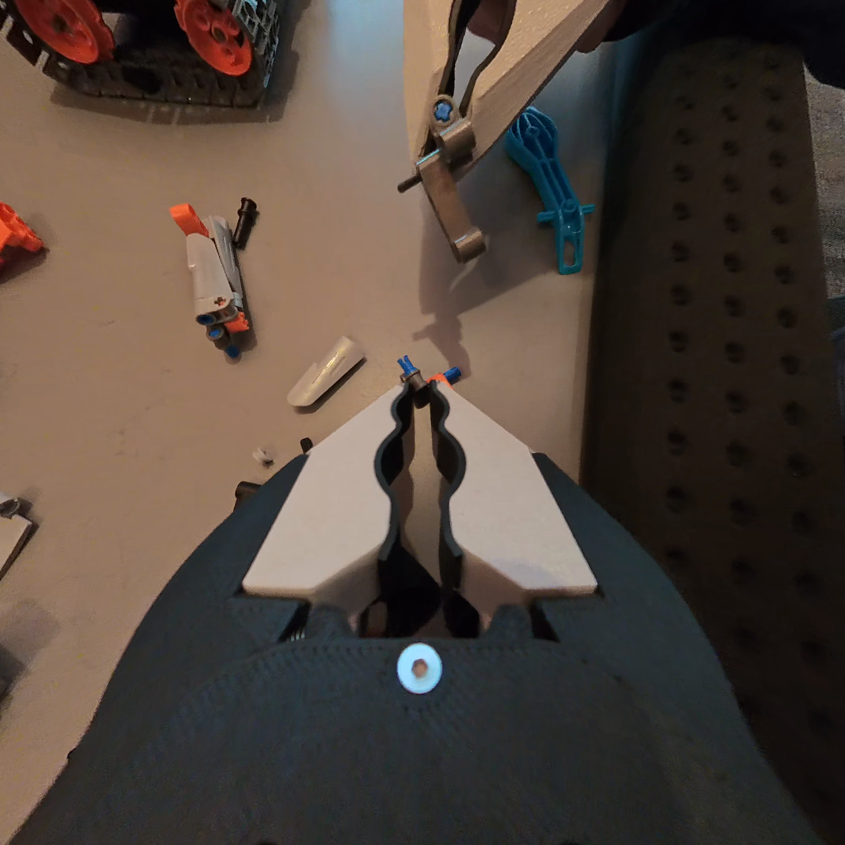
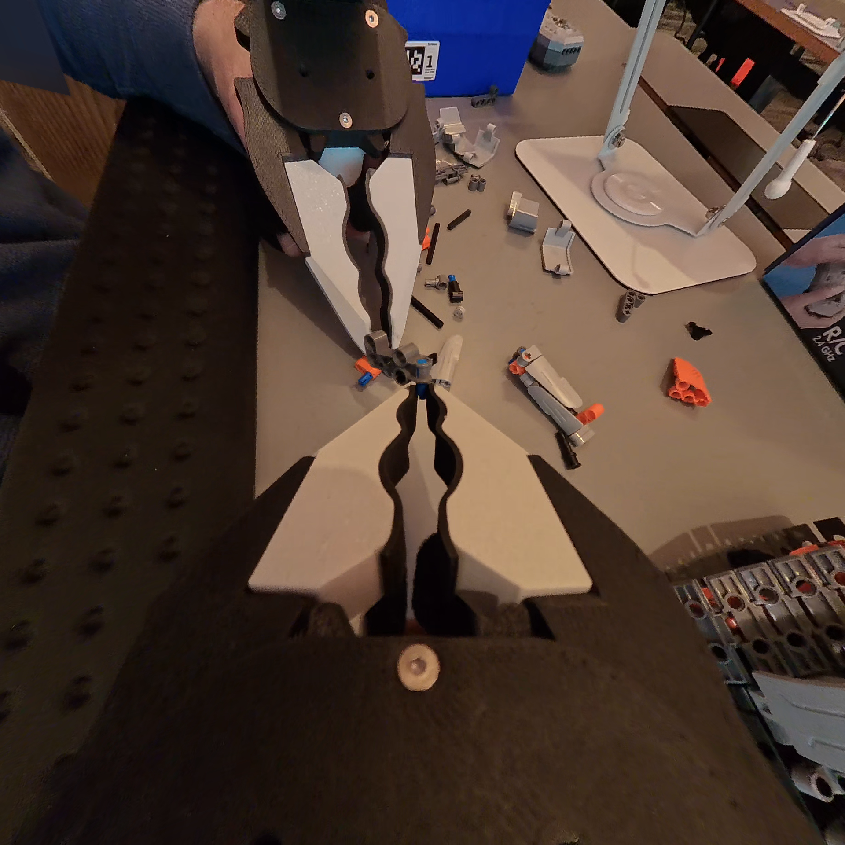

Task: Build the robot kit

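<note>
My left gripper (image 1: 418, 388) is shut on a small dark grey connector with a blue pin (image 1: 413, 371), held just above the grey table (image 1: 114, 411). My right gripper (image 2: 423, 394) is shut on one end of a grey angled beam (image 2: 398, 362) that carries a blue pin. In the left wrist view the right gripper (image 1: 440, 137) reaches in from the top with the beam (image 1: 450, 205) hanging down, clearly apart from the connector. In the right wrist view the left gripper (image 2: 385, 337) points down at the beam's far end.
A black studded mat (image 2: 137, 366) borders the table. Loose parts lie around: a white curved panel (image 1: 324, 377), a grey-and-orange assembly (image 1: 215, 270), a teal piece (image 1: 548, 192), an orange piece with a blue pin (image 2: 368, 368). A tracked model with orange wheels (image 1: 137, 45), a white lamp base (image 2: 640, 219) and a blue bin (image 2: 466, 41) stand farther off. My hands' fingertips stand some 7 cm from each other.
</note>
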A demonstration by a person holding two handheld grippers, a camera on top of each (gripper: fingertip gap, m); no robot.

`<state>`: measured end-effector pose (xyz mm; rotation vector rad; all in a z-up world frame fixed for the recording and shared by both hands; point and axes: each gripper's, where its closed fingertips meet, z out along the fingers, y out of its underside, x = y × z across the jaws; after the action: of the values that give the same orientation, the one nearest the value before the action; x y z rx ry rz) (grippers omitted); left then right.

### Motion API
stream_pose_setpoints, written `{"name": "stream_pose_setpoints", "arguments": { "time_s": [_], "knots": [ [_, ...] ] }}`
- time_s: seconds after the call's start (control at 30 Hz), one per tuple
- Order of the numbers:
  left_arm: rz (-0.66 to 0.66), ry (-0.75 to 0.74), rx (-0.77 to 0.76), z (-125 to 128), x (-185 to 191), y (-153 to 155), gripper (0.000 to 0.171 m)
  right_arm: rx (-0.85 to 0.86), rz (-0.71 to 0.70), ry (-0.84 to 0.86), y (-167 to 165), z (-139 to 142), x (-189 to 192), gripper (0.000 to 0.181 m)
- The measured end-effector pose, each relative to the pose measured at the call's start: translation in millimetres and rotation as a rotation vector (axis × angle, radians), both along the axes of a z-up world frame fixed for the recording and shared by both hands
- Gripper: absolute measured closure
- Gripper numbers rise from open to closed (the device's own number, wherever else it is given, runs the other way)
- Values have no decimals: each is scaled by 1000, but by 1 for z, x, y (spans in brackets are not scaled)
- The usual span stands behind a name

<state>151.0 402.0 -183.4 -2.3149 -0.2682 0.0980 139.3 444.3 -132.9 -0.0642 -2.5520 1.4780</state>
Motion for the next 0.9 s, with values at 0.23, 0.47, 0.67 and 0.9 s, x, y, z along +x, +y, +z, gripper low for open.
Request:
{"name": "stream_pose_setpoints", "arguments": {
  "time_s": [0.23,0.47,0.67,0.9],
  "knots": [
    [12,29,25,3,-4,1,167,-12,18,6,-1,-1,1,180],
    [84,42,257,45,-20,0,167,-54,40,23,-10,6,6,180],
    [64,29,386,68,-19,4,167,-105,34,19,-17,13,5,180],
    [24,82,429,82,-13,9,167,-158,25,24,-17,22,2,180]
  ]
}}
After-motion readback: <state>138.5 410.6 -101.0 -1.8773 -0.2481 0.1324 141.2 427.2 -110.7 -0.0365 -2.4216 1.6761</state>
